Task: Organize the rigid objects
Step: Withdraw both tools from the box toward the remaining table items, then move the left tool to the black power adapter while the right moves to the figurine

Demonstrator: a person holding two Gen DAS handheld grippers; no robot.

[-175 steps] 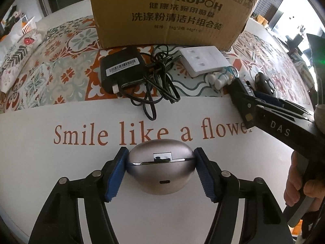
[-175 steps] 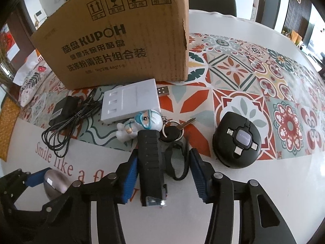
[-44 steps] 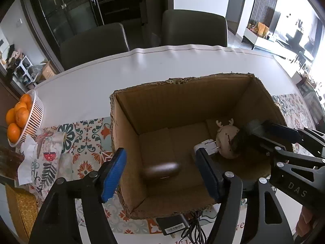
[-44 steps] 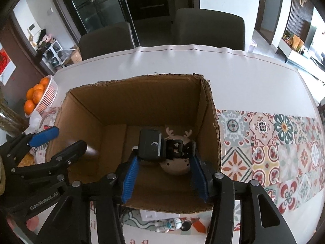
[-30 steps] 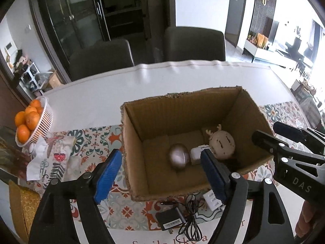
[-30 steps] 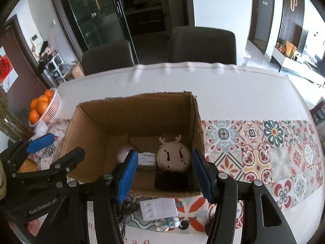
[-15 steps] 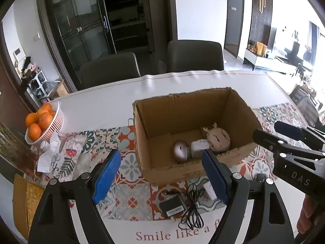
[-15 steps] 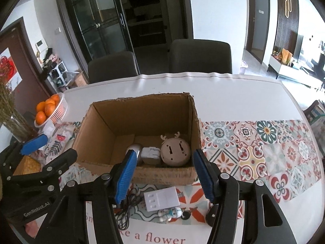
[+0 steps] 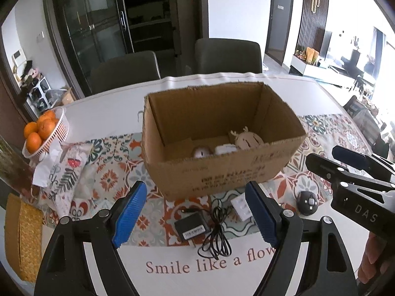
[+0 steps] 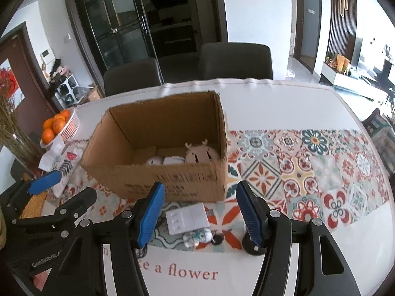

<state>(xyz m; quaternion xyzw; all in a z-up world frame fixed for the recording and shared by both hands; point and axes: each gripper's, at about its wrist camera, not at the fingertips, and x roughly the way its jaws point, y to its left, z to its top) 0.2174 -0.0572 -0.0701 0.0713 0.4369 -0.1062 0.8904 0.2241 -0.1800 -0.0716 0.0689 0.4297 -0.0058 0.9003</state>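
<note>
An open cardboard box (image 9: pixel 222 175) (image 10: pixel 172 180) stands on the patterned runner. Inside lie a silver oval case (image 9: pixel 202 152) (image 10: pixel 154 160), a white item (image 9: pixel 225 149) (image 10: pixel 174 160) and a round wooden deer face (image 9: pixel 248 138) (image 10: pixel 201 153). In front of the box lie a black adapter (image 9: pixel 192 229) with a tangled cable (image 9: pixel 217 236), a white switch plate (image 10: pixel 187 218) (image 9: pixel 240 206), a small astronaut keychain (image 10: pixel 198 237) and a round black device (image 9: pixel 306 202) (image 10: pixel 249 245). My left gripper (image 9: pixel 196 213) (image 10: pixel 61 190) is open and empty. My right gripper (image 10: pixel 200 214) (image 9: pixel 333 159) is open and empty.
A white basket of oranges (image 9: pixel 43 133) (image 10: pixel 59 125) and a printed cloth pouch (image 9: pixel 66 170) sit at the left. A woven mat (image 9: pixel 22 236) lies at the left table edge. Two dark chairs (image 9: pixel 172 64) stand behind the table.
Both grippers dropped their items, the silver case and a black item, into the box and opened. They have since pulled up and back toward the table's near edge.
</note>
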